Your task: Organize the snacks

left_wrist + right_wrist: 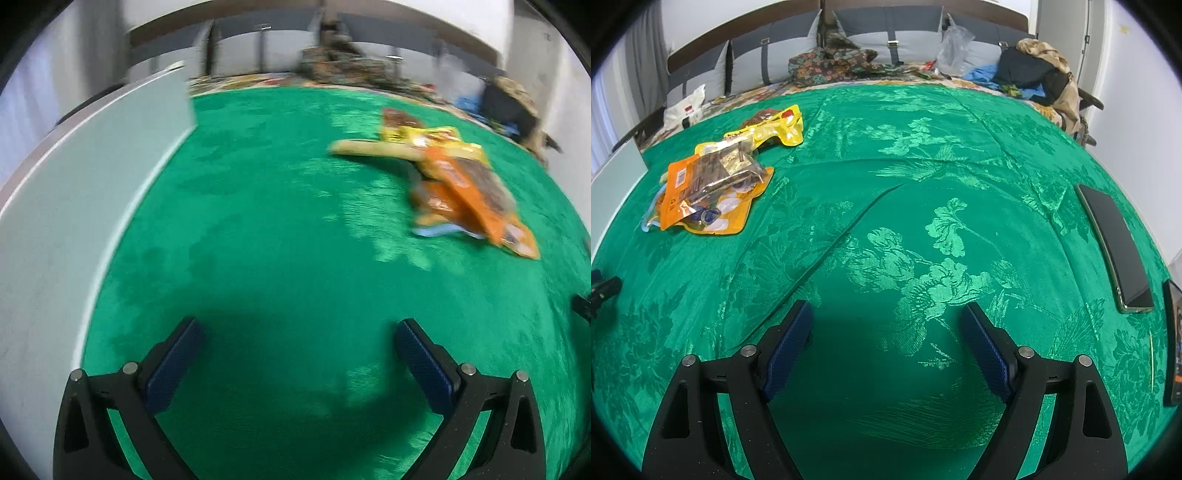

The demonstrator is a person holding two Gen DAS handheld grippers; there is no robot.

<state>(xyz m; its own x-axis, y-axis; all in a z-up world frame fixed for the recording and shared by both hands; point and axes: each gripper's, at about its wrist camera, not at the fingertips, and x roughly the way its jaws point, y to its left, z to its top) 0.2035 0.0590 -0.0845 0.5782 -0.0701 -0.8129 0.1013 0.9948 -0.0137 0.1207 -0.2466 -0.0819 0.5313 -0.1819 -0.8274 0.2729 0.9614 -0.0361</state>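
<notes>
Toward the upper left of the right wrist frame, overlapping orange and yellow foil snack packets [713,177] lie heaped on the green brocade bedspread [923,221], ungrasped, since the left gripper [299,354] and right gripper [886,332] both hover spread and empty, apparently staged for approach.

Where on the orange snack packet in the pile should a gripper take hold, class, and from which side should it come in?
Grip the orange snack packet by its flat near edge, which juts past the pile, coming in low from the near side. It lies flat on the green cloth, with a clear-wrapped pack resting across its far part, so a top grab would likely catch both. The right gripper is open and empty.
</notes>
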